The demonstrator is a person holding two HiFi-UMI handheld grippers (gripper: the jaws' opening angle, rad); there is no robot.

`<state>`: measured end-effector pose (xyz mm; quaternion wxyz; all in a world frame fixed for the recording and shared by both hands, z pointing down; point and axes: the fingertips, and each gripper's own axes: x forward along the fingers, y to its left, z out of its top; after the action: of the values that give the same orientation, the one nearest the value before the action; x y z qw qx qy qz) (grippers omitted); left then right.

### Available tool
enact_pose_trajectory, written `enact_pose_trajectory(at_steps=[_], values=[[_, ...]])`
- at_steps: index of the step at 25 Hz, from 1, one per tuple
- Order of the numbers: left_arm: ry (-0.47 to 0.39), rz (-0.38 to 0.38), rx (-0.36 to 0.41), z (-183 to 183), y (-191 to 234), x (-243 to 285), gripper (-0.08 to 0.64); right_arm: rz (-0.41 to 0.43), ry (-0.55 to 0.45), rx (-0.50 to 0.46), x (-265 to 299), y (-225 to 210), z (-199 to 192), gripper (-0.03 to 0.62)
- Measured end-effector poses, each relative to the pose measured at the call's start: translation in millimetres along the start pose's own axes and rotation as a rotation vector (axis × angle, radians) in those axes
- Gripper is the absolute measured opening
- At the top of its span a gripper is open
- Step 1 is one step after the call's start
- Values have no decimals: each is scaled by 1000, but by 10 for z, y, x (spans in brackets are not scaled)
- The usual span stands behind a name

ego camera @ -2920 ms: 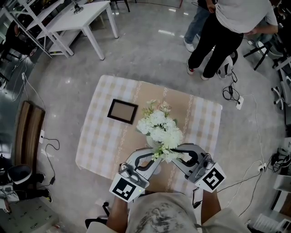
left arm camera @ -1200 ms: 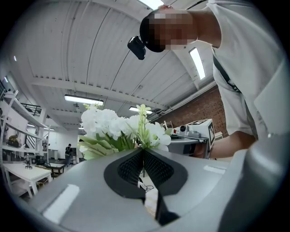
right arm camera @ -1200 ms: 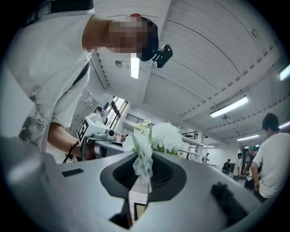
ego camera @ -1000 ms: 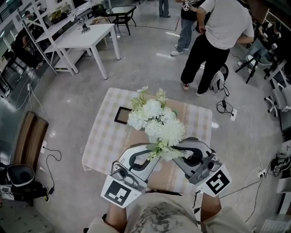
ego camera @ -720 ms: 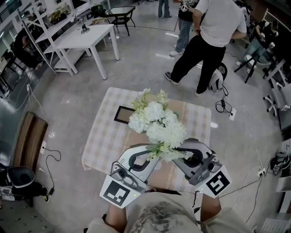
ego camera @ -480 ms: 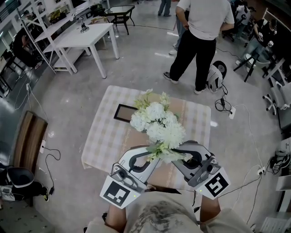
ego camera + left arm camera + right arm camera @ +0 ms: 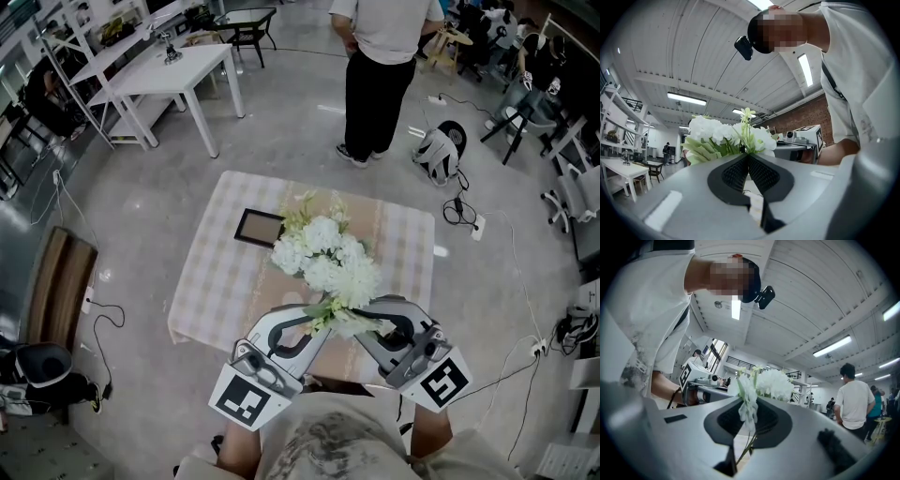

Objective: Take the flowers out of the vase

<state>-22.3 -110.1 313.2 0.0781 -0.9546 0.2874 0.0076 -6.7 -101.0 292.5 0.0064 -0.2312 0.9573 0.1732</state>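
Note:
A bunch of white flowers with green leaves hangs over the checked table, hiding whatever stands under it; no vase shows. My left gripper and right gripper meet at the bunch's base from both sides. In the left gripper view the left gripper has its jaws shut together, and the flowers rise straight from the tips. In the right gripper view thin green stems run between the pads of the right gripper, which is shut on them, with the blooms beyond.
A dark picture frame lies on the cloth left of the bunch. A person stands beyond the table, near a bag and floor cables. A white table is at the far left, a brown bench at the left.
The bunch and both grippers have sunk a little together, so the picture frame shows beside the flowers. The person at the back has walked to the left.

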Motion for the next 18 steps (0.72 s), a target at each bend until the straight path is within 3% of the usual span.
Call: enact_pose_trajectory(at_steps=[18], values=[[22,3,0,-73,-4,-9,11,8,11,10,8,21,-61,37]])
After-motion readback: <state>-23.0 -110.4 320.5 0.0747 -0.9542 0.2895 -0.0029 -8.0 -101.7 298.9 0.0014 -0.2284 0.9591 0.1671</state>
